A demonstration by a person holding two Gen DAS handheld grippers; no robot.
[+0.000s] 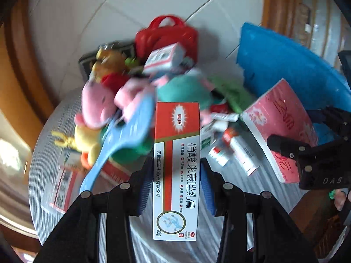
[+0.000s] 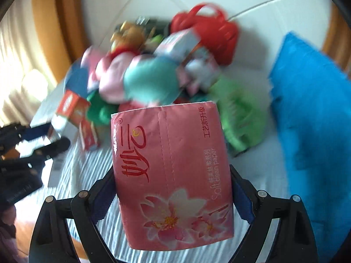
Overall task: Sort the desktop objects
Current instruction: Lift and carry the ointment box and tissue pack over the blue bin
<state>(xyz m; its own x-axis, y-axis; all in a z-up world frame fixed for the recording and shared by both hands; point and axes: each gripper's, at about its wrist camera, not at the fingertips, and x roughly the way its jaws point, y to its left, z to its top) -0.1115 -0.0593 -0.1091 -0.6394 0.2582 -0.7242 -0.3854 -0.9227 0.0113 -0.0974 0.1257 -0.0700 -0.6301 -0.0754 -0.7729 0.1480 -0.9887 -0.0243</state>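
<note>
My left gripper (image 1: 176, 171) is shut on a red and white ointment box (image 1: 176, 166), held lengthwise above the table. My right gripper (image 2: 173, 184) is shut on a pink tissue pack (image 2: 173, 173); the pack also shows in the left wrist view (image 1: 283, 129) with the right gripper behind it. A blurred pile lies ahead: pink plush toys (image 1: 98, 103), a teal plush (image 1: 184, 89), a brown bear (image 1: 107, 61), a yellow plush (image 1: 87, 140), a blue brush (image 1: 122, 131), small medicine boxes (image 1: 239, 151) and a green item (image 2: 239, 118).
A red basket with handles (image 1: 169, 37) stands behind the pile, a box (image 1: 164, 59) against it. A blue tray (image 2: 311, 118) stands at the right. The round table (image 1: 140, 223) has a striped cloth. More boxes (image 1: 63, 184) lie at its left edge.
</note>
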